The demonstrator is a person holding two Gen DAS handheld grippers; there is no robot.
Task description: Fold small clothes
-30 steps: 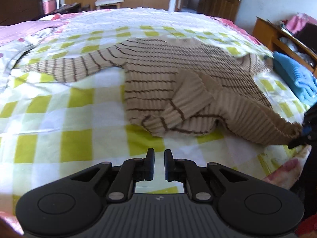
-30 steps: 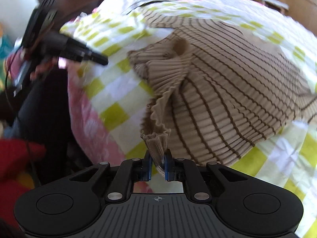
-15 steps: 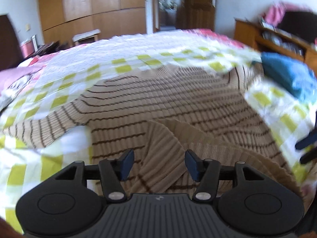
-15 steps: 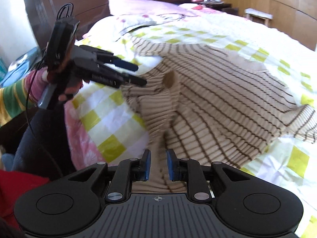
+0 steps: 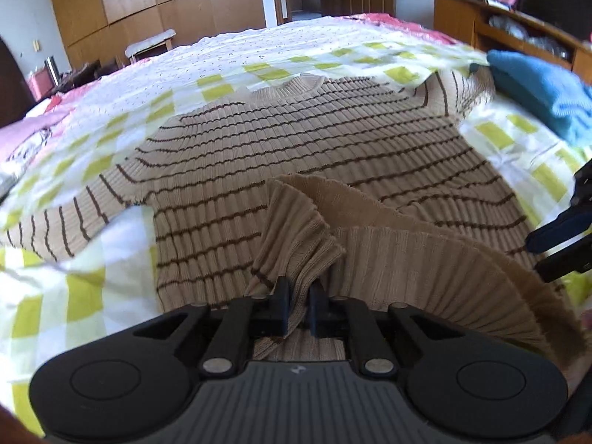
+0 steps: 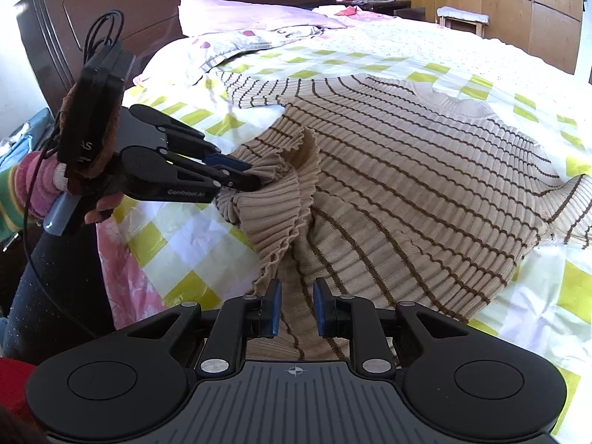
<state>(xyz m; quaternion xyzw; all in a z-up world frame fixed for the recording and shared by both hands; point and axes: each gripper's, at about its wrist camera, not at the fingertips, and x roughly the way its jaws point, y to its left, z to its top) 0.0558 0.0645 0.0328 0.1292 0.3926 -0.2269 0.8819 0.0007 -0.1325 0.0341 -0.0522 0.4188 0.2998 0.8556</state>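
With the striped sweater [image 5: 318, 155] spread on the bed [image 5: 122, 329], the left gripper [image 5: 298, 305] pinches its near hem and the right gripper [image 6: 296, 309] holds hem loosely, so thick ribbing may slip out when lifted.

A beige ribbed sweater [image 6: 407, 170] with brown stripes is spread over a yellow-and-white checked sheet [image 6: 177, 236] on a bed. Its ruffled hem is pinched between the closed jaws of the left gripper [image 6: 255, 179], which is held by a hand [image 6: 100, 209] in a pink cuff. The hem is also run between the narrowly parted jaws of the right gripper [image 6: 296, 310].
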